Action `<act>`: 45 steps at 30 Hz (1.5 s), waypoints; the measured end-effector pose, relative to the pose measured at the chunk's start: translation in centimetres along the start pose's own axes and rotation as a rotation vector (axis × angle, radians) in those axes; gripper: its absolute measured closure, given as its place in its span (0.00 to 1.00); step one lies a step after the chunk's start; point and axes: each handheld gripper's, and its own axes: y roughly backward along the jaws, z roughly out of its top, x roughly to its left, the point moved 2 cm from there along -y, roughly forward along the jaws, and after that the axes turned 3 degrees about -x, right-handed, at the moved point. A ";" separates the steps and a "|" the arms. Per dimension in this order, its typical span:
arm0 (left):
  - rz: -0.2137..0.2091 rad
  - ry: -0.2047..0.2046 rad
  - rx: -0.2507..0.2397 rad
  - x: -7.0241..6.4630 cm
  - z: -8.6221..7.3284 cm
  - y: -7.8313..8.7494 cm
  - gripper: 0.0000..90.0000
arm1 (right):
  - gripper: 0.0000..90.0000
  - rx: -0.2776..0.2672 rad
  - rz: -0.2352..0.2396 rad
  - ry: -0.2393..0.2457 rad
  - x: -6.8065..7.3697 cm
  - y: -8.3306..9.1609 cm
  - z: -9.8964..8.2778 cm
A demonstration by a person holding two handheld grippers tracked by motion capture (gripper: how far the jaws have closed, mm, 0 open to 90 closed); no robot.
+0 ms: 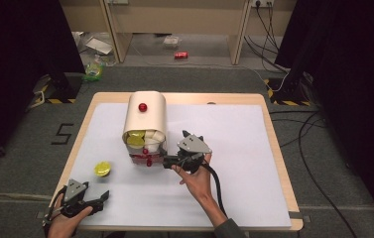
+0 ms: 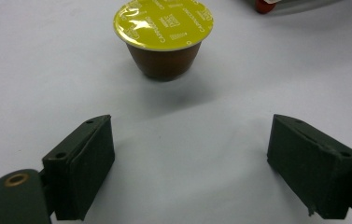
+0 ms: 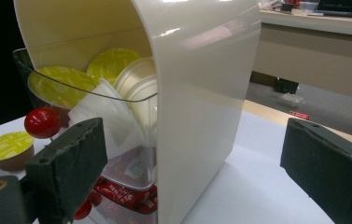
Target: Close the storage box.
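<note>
A cream arched capsule holder (image 1: 145, 118) with a red knob (image 1: 142, 107) stands at the table's middle back. Its clear upper drawer (image 3: 61, 84) is pulled out and holds yellow-lidded capsules and white sachets (image 3: 113, 116); a lower drawer (image 3: 127, 193) holds red packets. One loose yellow-lidded capsule (image 1: 102, 169) (image 2: 164, 37) stands upright on the white mat. My left gripper (image 1: 102, 197) (image 2: 190, 163) is open, a short way before that capsule. My right gripper (image 1: 167, 161) (image 3: 194, 140) is open beside the holder, whose front corner lies between the jaws.
The white mat (image 1: 234, 163) covers the wooden table; its right half is bare. A red drawer knob (image 3: 42, 122) sticks out near my right gripper's left jaw. On the floor behind lie a red can (image 1: 181, 55) and cables (image 1: 303, 129).
</note>
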 end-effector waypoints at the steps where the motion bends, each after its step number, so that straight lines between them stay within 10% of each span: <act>1: 0.000 0.000 0.001 0.0 0.0 0.0 0.16 | 0.08 0.001 0.000 -0.001 0.0 0.0 0.0; 30: 0.000 0.000 -0.001 0.0 0.0 0.0 0.16 | 0.08 0.010 -0.018 -0.015 -0.3 -0.2 -0.1; 45: -0.001 0.000 -0.003 0.0 0.0 0.0 0.16 | 0.17 0.032 -0.027 -0.015 -2.4 2.7 -1.1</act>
